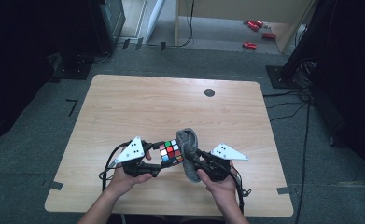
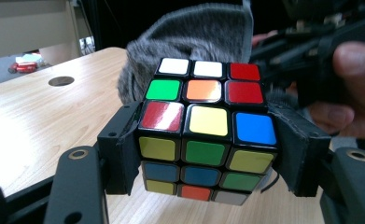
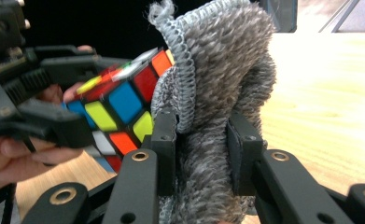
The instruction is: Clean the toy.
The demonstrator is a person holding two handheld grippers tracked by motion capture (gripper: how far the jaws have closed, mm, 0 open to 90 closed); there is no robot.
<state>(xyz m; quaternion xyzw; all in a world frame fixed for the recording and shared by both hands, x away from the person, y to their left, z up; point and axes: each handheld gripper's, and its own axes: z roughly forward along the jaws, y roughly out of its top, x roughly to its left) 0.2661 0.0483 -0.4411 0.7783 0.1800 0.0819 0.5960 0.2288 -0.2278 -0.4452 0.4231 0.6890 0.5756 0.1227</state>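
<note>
High view: a person sits at a wooden table [image 1: 124, 112] and holds a gripper in each hand, near the front edge. The left gripper [image 1: 157, 156] pinches a puzzle cube [image 1: 171, 152] with many colored squares. The right gripper [image 1: 193, 156] pinches a fuzzy gray cloth [image 1: 187, 140]. The cube and the cloth meet in the middle, between the two hands, and both are held up over the table. In the left gripper view, the cube [image 2: 207, 130] sits tight between the two black jaws, one on each side of it. Its top has white, red, green, orange and yellow squares. The gray cloth [image 2: 189, 32] stands right behind the cube and seems to touch its far side, though the exact spot where they meet is hidden. The other hand [image 2: 353, 93] shows at the right. In the right gripper view, the jaws squeeze a thick fold of the cloth [image 3: 222, 84], which sticks up above them. The cube [image 3: 122, 107] is pressed against the left side of the cloth there. A small dark round hole [image 1: 209, 92] is in the table top, far from the hands. Some red things [image 1: 257, 32] lie on the floor beyond the table.
</note>
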